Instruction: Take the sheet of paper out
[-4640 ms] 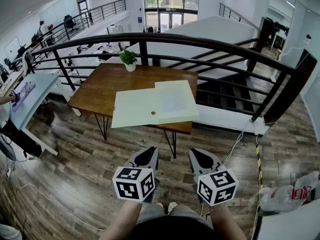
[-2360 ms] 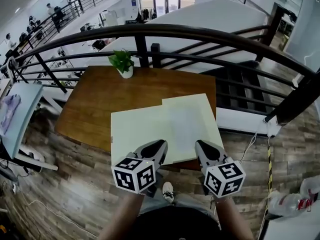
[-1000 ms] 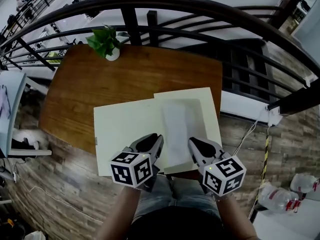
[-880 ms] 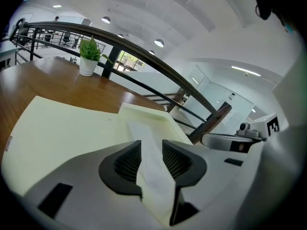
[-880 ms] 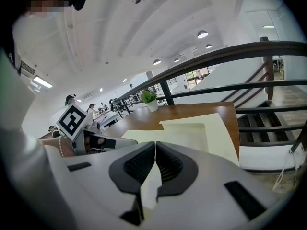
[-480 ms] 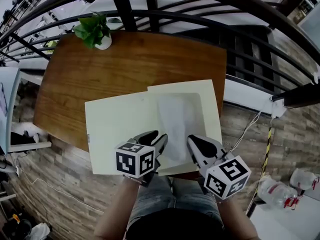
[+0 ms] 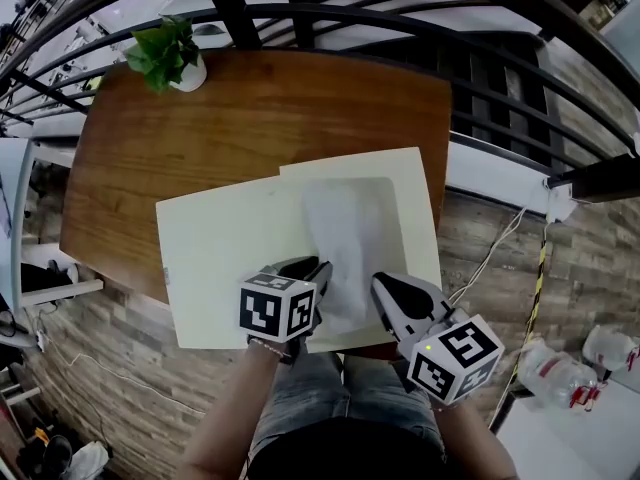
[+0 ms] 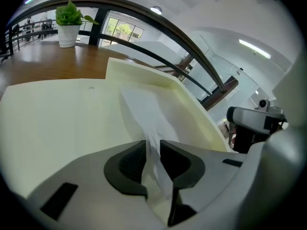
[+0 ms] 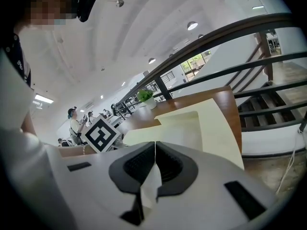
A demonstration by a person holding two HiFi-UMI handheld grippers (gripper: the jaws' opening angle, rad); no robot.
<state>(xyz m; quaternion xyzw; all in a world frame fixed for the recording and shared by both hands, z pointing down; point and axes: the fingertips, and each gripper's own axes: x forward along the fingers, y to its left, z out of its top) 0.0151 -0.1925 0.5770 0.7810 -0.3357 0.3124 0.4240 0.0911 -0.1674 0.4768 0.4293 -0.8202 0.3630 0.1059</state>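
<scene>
An open cream folder (image 7: 220, 258) lies on the wooden table (image 7: 300, 108), reaching its near edge. A white sheet of paper (image 7: 345, 238) rests on the folder's right half and narrows towards me. My left gripper (image 7: 318, 268) points down at the sheet's near left end. In the left gripper view the sheet (image 8: 139, 109) runs into the left gripper (image 8: 152, 145), whose jaws are closing with a gap still showing round the paper. My right gripper (image 7: 380, 283) hovers by the sheet's near right end. In its own view the right gripper (image 9: 155, 145) is shut, with nothing sticking out ahead of it.
A small potted plant (image 7: 168, 53) stands at the table's far left corner. A dark metal railing (image 7: 330, 13) runs just behind the table, with a drop beyond it. Wood floor lies below the near edge, where the person's legs stand.
The view has closed in on the table. My left gripper dropped forward onto the sheet's near end, and its jaws now stand round the paper. The right gripper barely moved.
</scene>
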